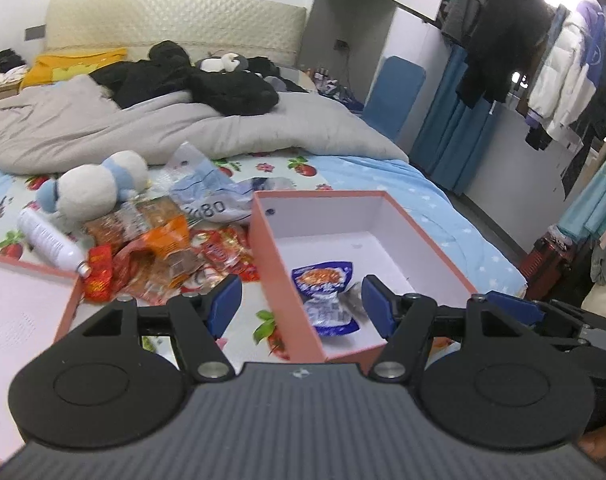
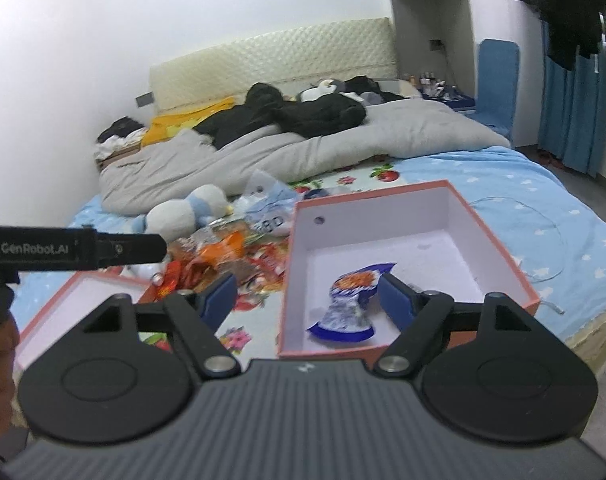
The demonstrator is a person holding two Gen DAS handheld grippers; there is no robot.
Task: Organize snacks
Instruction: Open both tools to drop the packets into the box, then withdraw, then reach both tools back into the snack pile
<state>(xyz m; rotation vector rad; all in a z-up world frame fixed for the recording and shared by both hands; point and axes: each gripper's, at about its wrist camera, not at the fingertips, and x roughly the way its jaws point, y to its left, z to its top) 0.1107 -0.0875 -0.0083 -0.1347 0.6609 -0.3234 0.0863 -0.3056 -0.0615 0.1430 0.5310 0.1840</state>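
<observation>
Left tool (image 1: 301,306) wide apart, plush toy (image 1: 93,186) beside snack pile (image 1: 163,252)

The left gripper (image 1: 301,300) is level, jaws spread wide, nothing between its blue pads (image 1: 224,303). The right gripper (image 2: 307,300) has the same pose (jaws fully apart, empty). The left gripper body (image 2: 75,249) extends across the right wrist view.

bed (image 1: 423,200) with a blue star-print sheet, crumpled grey duvet (image 1: 183,128) toward the headboard, pink open box (image 1: 287,280) near the foot edge, second pink box (image 1: 31,304) beside it, messy snack packet pile (image 1: 163,252) between them, plush toy (image 1: 91,188) and white bottle (image 1: 51,244) just behind
</observation>
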